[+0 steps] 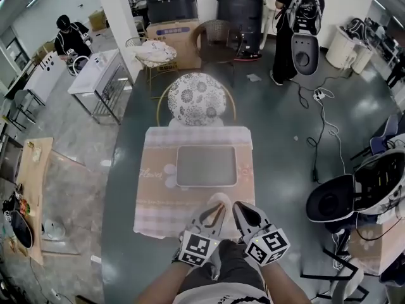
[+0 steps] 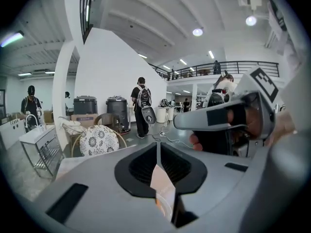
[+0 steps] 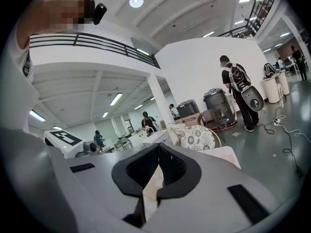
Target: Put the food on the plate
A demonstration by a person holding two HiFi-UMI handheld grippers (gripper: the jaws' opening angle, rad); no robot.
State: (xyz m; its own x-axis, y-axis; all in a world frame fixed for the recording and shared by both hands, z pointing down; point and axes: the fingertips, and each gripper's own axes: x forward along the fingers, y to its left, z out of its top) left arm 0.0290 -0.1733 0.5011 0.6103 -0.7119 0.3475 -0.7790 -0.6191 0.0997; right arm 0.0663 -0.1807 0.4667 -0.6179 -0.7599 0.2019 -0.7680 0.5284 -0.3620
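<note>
A grey rectangular plate (image 1: 206, 166) lies bare in the middle of a small table (image 1: 158, 189) with a pale checked cloth. I see no food in any view. Both grippers hover side by side over the table's near edge, just short of the plate. My left gripper (image 1: 217, 205) has its jaws closed together with nothing between them, which the left gripper view (image 2: 158, 152) confirms. My right gripper (image 1: 240, 208) is also shut and empty, its jaws meeting in the right gripper view (image 3: 158, 154). The right gripper's body (image 2: 228, 118) shows beside the left one.
A round chair with a patterned cushion (image 1: 196, 99) stands at the table's far side. A person with a backpack (image 1: 297, 18) stands farther back. Cables (image 1: 323, 125) trail over the floor at right, near a dark chair (image 1: 335, 198). A wooden bench (image 1: 31, 189) is at left.
</note>
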